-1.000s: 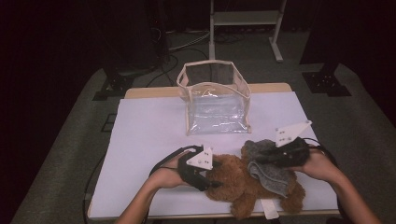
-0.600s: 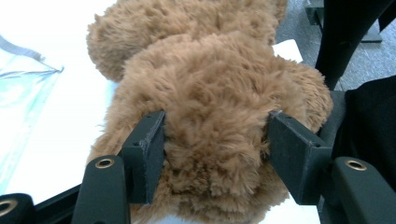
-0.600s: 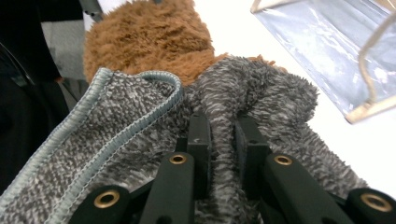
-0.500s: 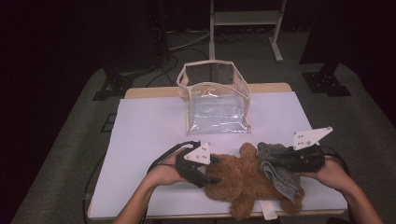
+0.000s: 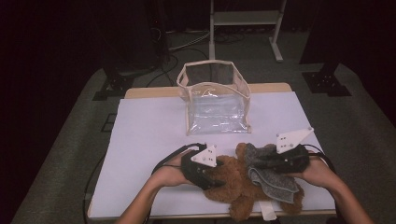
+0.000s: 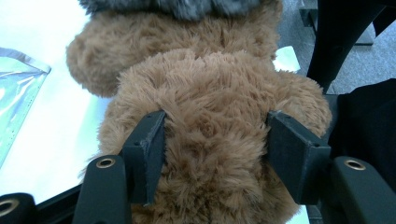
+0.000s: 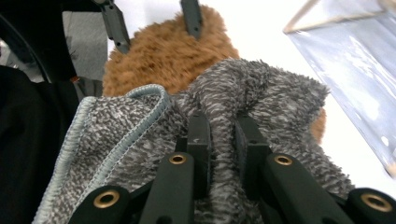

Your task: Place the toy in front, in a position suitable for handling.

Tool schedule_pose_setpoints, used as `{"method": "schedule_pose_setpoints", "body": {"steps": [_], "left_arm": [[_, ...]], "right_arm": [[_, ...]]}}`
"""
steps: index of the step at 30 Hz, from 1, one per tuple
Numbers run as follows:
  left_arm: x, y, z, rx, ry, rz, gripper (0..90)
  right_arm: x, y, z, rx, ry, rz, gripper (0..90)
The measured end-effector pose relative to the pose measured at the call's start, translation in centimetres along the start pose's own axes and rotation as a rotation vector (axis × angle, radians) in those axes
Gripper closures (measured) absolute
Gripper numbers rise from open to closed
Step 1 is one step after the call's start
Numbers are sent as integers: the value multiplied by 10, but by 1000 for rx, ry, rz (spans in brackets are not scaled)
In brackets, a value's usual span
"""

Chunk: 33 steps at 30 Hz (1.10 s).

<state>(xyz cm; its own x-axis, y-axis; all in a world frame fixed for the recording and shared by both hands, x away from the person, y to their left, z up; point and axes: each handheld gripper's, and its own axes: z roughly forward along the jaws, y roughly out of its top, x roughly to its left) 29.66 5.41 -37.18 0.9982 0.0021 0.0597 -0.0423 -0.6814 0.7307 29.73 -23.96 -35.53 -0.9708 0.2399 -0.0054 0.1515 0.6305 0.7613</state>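
At table's near edge, we pin brown plush bear (image 5: 236,186) with left gripper (image 6: 215,149), jaws clamped on its fur, steadying it. Right gripper (image 7: 219,135) pinches fold of grey towel (image 5: 271,175) draped over bear, likely to drag it off. Clear bag (image 5: 215,100) waits beyond.

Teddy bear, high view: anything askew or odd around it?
Nothing damaged or spilled. The brown teddy bear lies at the table's near edge, one leg past it. A grey towel is draped over it; the right claw pinches a fold of it, and the left claw clamps the bear's plush. The clear bag stands upright.
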Motion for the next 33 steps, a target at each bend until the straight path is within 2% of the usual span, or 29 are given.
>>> {"method": "schedule_pose_setpoints", "body": {"steps": [3,10,12,13,14,19,22,24,33], "left_arm": [[1,0,0,-3,-1,-2,390],[3,0,-1,-4,-2,-7,386],[3,0,-1,-7,0,-10,382],[4,0,-1,-10,0,-12,382],[4,0,-2,-14,-3,-16,371],[8,0,-7,-17,3,-27,337],[10,-2,-11,-23,11,-44,301],[13,-4,-13,-28,16,-72,276],[17,-6,-6,-9,-18,-113,186]], "right_arm": [[0,1,0,6,4,-7,782],[-1,-13,-23,7,-30,15,780],[-3,-23,-33,3,-49,49,780],[-3,-23,-33,3,-49,49,780],[-4,-30,-34,-14,-42,73,781],[0,-34,-25,-28,-18,83,783],[2,-35,-24,-33,-14,81,785],[7,-38,-23,-39,-5,85,786],[16,-36,-19,-21,3,49,787]]}}
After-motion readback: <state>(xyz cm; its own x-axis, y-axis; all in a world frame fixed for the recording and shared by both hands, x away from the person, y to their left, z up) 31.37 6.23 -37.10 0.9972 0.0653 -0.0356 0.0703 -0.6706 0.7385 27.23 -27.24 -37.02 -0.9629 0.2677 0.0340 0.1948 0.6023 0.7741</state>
